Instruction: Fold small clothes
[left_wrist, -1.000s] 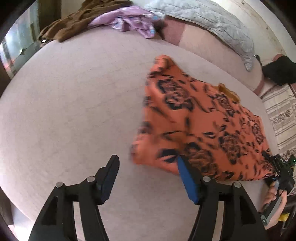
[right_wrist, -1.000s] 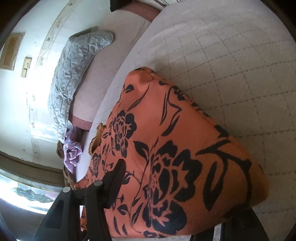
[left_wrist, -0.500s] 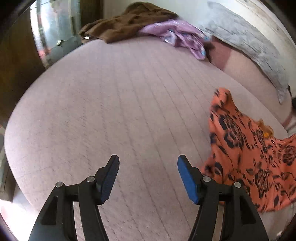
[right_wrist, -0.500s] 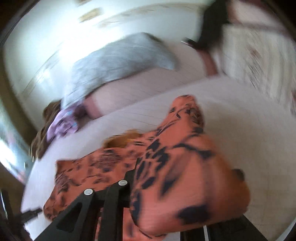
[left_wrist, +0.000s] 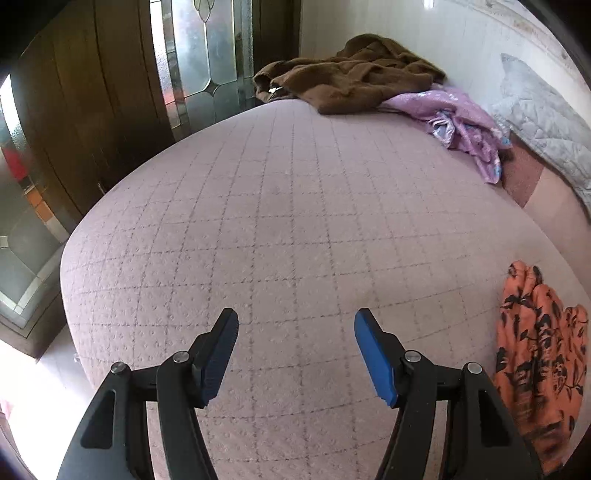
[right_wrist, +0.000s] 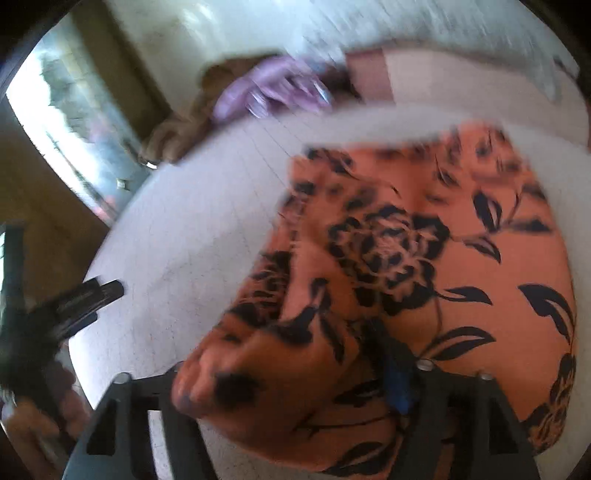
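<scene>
1. While letting go of the orange flowered garment (right_wrist: 424, 258), lift the right gripper (right_wrist: 288, 369) straight up off the fold. Avoid any sideways drag that could pull the top layer open again.
2. Garment: spread on the quilted bed (left_wrist: 295, 203), toward its right side as seen from the left wrist. Probably doubled over, judging by the rounded near edge, though too blurred in the right wrist view to be sure.
3. Right gripper: jaws opening, with a bunched corner of the garment between them. Corner draped over one finger and hiding it; blue pad (right_wrist: 399, 384) of the other showing just beside the cloth. Impossible to tell through the blur whether either pad touches the fabric.
4. Left gripper (left_wrist: 297, 314): jaws apart and empty, poised over bare quilt. Garment well off to its right, at the edge of that view, with no part of it between these jaws.
5. For the next fold, bring the left gripper across to the garment's near edge. Pinch all layers together at a corner, not the top layer alone, and match the other gripper's height to keep the crease straight.
6. Farther out, along the far edge of the bed: a brown garment (left_wrist: 351, 77), a purple cloth (left_wrist: 454, 118) and a grey quilted pillow (left_wrist: 546, 125), all well apart from the orange one. Best left alone until this piece is finished.
</scene>
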